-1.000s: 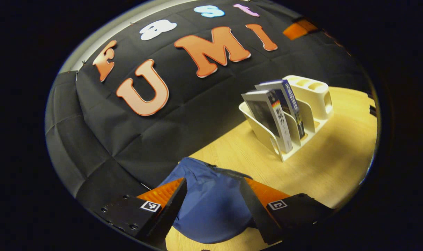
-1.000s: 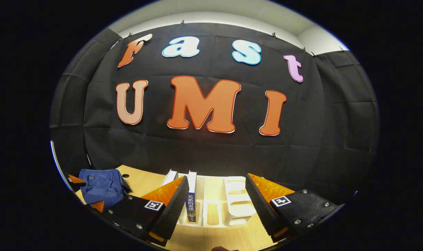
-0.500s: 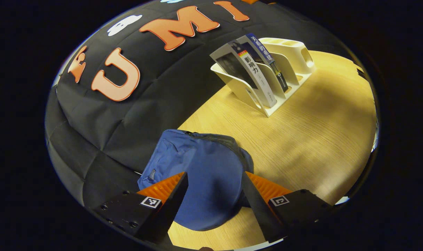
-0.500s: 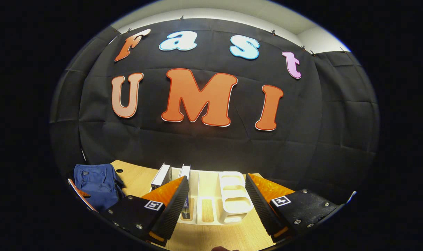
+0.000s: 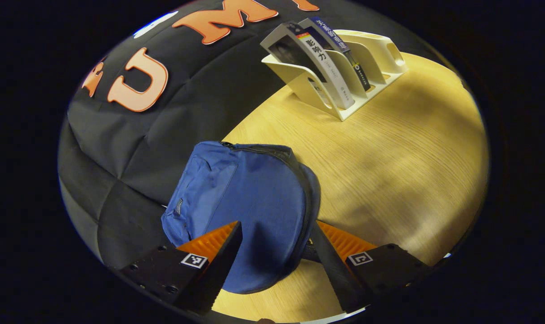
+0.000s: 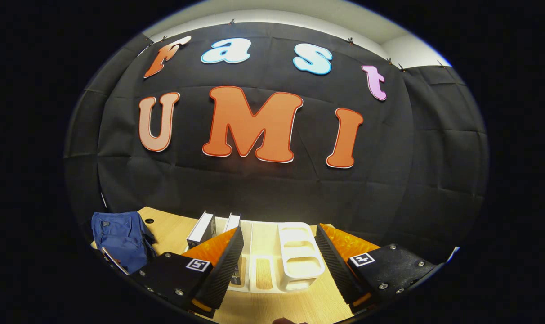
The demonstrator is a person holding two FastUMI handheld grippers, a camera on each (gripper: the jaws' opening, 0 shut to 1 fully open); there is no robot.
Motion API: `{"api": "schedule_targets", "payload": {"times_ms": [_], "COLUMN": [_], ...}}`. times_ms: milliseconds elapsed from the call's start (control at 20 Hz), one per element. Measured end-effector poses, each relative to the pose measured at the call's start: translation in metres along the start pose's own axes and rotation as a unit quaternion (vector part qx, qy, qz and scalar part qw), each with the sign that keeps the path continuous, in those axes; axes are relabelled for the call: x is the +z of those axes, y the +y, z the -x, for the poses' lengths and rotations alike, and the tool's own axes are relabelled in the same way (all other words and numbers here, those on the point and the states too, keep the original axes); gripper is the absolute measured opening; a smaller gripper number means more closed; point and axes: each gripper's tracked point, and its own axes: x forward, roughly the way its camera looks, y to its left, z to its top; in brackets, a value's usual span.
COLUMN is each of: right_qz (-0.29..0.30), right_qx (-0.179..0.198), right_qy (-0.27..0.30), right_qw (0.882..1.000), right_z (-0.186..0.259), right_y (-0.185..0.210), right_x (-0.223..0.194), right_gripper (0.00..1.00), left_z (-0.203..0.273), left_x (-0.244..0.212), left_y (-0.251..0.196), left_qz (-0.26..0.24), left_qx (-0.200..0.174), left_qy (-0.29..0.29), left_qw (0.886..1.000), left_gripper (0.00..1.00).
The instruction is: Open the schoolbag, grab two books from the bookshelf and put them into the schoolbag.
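Observation:
A blue schoolbag (image 5: 245,202) lies flat on the wooden table, zipper shut as far as I can tell. My left gripper (image 5: 274,252) hovers open just over its near end, a finger on each side. Two books (image 5: 319,51) lean in the left slots of a cream bookshelf (image 5: 367,76) at the far end. In the right gripper view the same bookshelf (image 6: 295,256) sits straight ahead with the books (image 6: 205,227) at its left, and the schoolbag (image 6: 119,238) lies at far left. My right gripper (image 6: 279,258) is open in front of the rack, holding nothing.
The wooden table (image 5: 403,153) stretches to the right of the bag. The black cloth wall stands right behind the bag and the rack. A small round hole (image 6: 149,221) in the tabletop shows near the bag.
The left gripper has tilted down and come in over the schoolbag, which now sits higher and larger in its view. The right gripper has barely shifted.

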Motion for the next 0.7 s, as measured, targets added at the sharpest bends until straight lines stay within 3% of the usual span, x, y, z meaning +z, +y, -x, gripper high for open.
{"api": "schedule_targets", "payload": {"times_ms": [350, 700], "right_qz": [0.005, 0.007], "right_qx": [-0.001, 0.005], "right_qy": [-0.002, -0.009], "right_qw": [1.000, 1.000], "right_z": [-0.002, 0.000], "right_y": [0.000, 0.005], "right_x": [0.001, 0.005], "right_gripper": [0.96, 0.96], "left_z": [-0.004, 0.003], "left_x": [0.003, 0.017], "left_y": [0.010, 0.041], "left_qz": [0.003, -0.006], "left_qx": [0.024, 0.079], "left_qy": [-0.007, -0.039], "left_qw": [1.000, 0.996], "left_gripper": [0.97, 0.97]}}
